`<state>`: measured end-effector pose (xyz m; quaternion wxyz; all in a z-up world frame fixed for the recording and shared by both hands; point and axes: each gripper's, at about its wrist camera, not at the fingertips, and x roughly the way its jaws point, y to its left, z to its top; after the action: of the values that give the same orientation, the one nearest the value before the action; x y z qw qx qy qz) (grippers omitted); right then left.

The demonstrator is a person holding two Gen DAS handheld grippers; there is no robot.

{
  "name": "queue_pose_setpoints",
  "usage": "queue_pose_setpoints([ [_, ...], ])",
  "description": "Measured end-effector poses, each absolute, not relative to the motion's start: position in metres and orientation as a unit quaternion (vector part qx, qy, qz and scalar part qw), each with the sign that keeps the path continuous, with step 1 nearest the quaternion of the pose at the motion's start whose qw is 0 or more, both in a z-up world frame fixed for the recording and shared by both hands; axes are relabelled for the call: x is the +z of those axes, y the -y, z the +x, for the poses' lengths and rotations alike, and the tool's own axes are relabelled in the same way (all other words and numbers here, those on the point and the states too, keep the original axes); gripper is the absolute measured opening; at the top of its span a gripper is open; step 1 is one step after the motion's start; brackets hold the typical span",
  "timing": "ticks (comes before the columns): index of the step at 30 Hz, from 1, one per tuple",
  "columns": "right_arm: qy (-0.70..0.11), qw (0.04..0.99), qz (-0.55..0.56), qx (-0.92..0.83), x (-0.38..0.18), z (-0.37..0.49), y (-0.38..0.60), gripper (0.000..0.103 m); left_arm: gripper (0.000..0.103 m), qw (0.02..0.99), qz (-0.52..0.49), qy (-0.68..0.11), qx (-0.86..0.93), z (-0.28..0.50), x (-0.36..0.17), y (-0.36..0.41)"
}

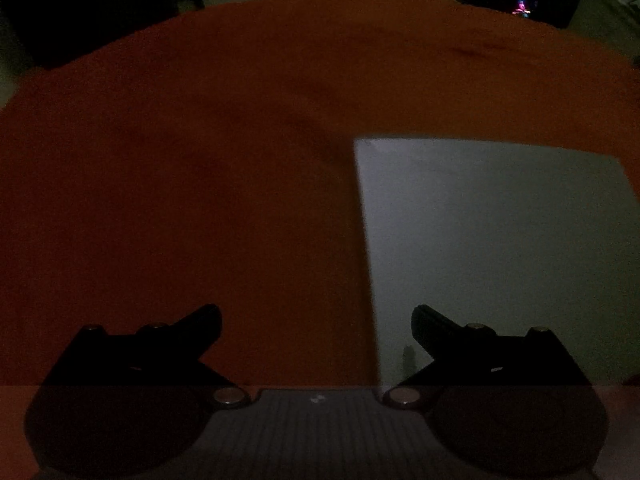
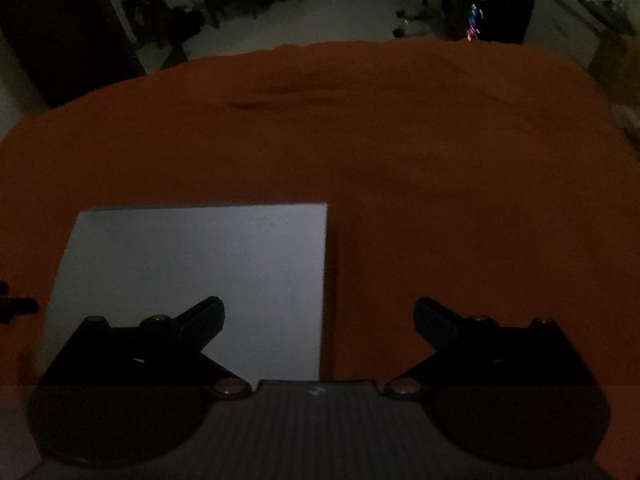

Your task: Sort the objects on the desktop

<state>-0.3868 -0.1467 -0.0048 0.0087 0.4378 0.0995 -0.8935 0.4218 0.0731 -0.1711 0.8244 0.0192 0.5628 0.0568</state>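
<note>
Jaws wide, nothing held — flat sheet waits on cloth

Grippers first: left gripper (image 1: 316, 326) and right gripper (image 2: 319, 320) both spread wide apart, empty, hovering above the table. Between the two, a pale flat sheet (image 2: 192, 280) lies on the orange cloth (image 2: 440, 200); seen at right in left-wrist view (image 1: 492, 248), at left in right-wrist view. Light is dim, so paper vs. thin board: can't tell. Prob. light, thin, maybe bendy; lying flush, so hard to pinch from above. Best bet: take it at an edge or corner, w/ soft cloth giving under a finger. Nothing else to sort visible on the cloth.
</note>
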Motion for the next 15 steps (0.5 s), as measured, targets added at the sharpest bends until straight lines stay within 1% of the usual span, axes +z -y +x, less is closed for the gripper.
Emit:
queue_pose_setpoints([
  [5, -0.104, -0.003, 0.445, -0.889, -0.031, -0.398, 0.147, 0.103, 0.103, 0.825, -0.030, -0.564, 0.030, 0.422, -0.193, -0.078],
  [8, -0.104, 0.008, 0.459, -0.882, -0.044, -0.399, 0.149, 0.103, 0.103, 0.826, -0.046, -0.561, 0.020, 0.419, -0.202, -0.083],
  [11, -0.120, 0.013, 0.469, -0.875, -0.054, -0.399, 0.152, 0.103, 0.103, 0.827, -0.055, -0.559, 0.014, 0.413, -0.200, -0.086],
  [15, -0.126, 0.023, 0.483, -0.866, -0.064, -0.396, 0.153, 0.103, 0.103, 0.830, -0.040, -0.557, -0.001, 0.413, -0.202, -0.089],
])
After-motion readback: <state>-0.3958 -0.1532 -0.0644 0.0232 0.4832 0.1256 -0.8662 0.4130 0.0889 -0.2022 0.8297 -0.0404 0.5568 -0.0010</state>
